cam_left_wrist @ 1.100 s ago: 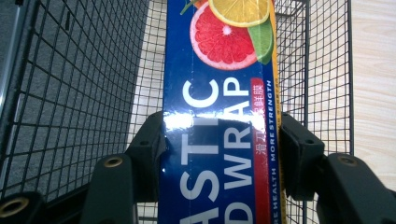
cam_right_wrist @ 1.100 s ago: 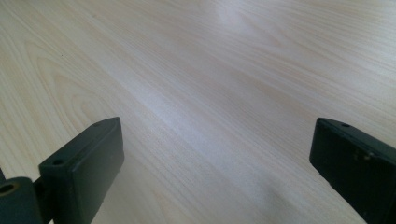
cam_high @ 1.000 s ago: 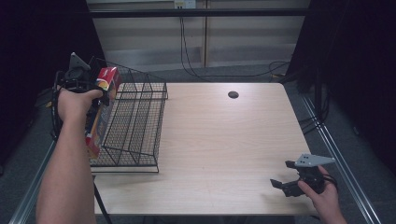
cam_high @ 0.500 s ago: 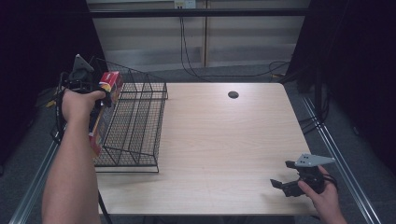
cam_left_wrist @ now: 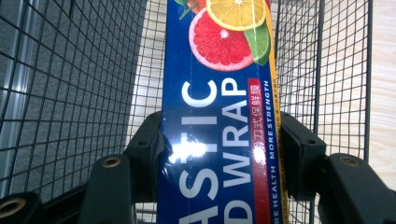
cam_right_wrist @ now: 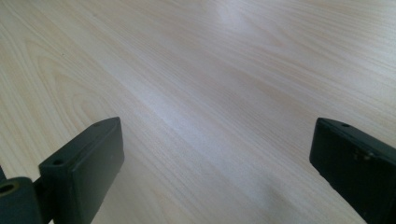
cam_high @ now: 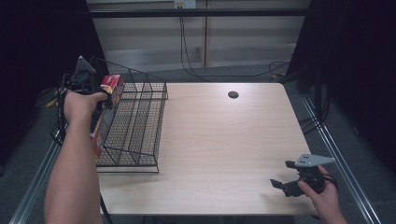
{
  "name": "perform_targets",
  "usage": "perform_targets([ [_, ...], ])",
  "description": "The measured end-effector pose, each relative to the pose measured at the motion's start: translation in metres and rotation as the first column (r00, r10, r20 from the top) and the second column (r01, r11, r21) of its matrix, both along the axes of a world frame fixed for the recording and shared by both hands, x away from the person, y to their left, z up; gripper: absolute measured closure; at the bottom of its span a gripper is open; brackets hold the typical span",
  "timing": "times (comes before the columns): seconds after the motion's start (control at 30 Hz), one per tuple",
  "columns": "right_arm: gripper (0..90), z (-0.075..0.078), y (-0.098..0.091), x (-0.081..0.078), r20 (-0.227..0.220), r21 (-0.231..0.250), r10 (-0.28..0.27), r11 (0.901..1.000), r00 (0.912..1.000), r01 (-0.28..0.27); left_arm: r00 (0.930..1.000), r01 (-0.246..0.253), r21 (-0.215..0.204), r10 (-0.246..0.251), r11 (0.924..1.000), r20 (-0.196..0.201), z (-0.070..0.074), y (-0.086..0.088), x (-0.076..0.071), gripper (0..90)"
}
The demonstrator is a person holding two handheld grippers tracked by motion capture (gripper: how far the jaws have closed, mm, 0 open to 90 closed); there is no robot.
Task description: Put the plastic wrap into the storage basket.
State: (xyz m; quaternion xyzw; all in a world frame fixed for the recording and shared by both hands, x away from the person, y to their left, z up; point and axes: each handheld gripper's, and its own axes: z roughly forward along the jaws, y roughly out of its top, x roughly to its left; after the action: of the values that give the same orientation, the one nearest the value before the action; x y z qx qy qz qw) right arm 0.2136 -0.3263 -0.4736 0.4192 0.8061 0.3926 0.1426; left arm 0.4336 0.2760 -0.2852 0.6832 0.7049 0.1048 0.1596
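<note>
A long blue plastic-wrap box (cam_high: 111, 88) with citrus pictures and a red end stands tilted, steeply on end, over the left side of a black wire basket (cam_high: 140, 126). My left gripper (cam_high: 105, 100) is shut on it. In the left gripper view both pads press the sides of the box (cam_left_wrist: 219, 116), with the basket mesh (cam_left_wrist: 70, 70) behind. My right gripper (cam_high: 284, 179) rests low at the front right of the wooden table (cam_high: 224, 140), jaws open. The right gripper view has bare tabletop (cam_right_wrist: 210, 70) between the wide-apart jaws of that gripper (cam_right_wrist: 215, 154).
A dark round grommet hole (cam_high: 233, 94) sits near the table's far edge. Metal rails (cam_high: 336, 154) run along both sides of the table. Cables (cam_high: 187, 51) hang and trail on the floor behind. The basket takes up the table's left strip.
</note>
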Motion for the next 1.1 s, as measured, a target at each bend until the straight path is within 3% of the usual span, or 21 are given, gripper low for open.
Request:
perform_targets([
  [0.3, 2.8, 0.0, 0.0, 0.0, 0.001, -0.003, 0.002, 1.0, 1.0, -0.002, 0.9993, -0.039, -0.008, 0.039, 0.9992, -0.001, -0.003, 0.0, -0.001, 42.1],
  [0.57, 2.8, 0.0, 0.002, 0.002, 0.008, -0.007, 0.01, 0.9999, 0.9999, -0.01, 0.9997, -0.024, 0.008, 0.024, 0.9997, -0.008, -0.005, 0.002, -0.002, 41.5],
  [0.8, 2.8, 0.001, 0.003, 0.004, 0.007, -0.008, 0.011, 0.9999, 0.9999, -0.01, 0.9985, -0.05, 0.008, 0.05, 0.9987, -0.021, -0.005, 0.003, -0.003, 40.9],
  [0.93, 2.8, 0.002, 0.003, 0.004, 0.003, -0.003, 0.014, 0.9999, 0.9999, -0.014, 0.9977, -0.067, 0.01, 0.067, 0.9977, -0.012, -0.004, 0.005, -0.004, 39.7],
  [1.03, 2.8, 0.002, 0.003, 0.006, 0.011, -0.006, 0.014, 0.9999, 0.9998, -0.013, 0.9977, -0.065, -0.012, 0.065, 0.9978, 0.015, 0.003, 0.006, -0.004, 38.8],
  [1.07, 2.8, 0.002, 0.003, 0.006, 0.011, -0.006, 0.014, 0.9999, 0.9998, -0.013, 0.9979, -0.055, -0.007, 0.055, 0.9985, 0.035, 0.006, 0.004, -0.004, 38.8],
  [1.1, 2.8, 0.002, 0.003, 0.006, 0.01, -0.005, 0.017, 0.9998, 0.9998, -0.017, 0.9988, -0.04, 0.015, 0.04, 0.9991, 0.028, 0.009, 0.002, -0.004, 39.0],
])
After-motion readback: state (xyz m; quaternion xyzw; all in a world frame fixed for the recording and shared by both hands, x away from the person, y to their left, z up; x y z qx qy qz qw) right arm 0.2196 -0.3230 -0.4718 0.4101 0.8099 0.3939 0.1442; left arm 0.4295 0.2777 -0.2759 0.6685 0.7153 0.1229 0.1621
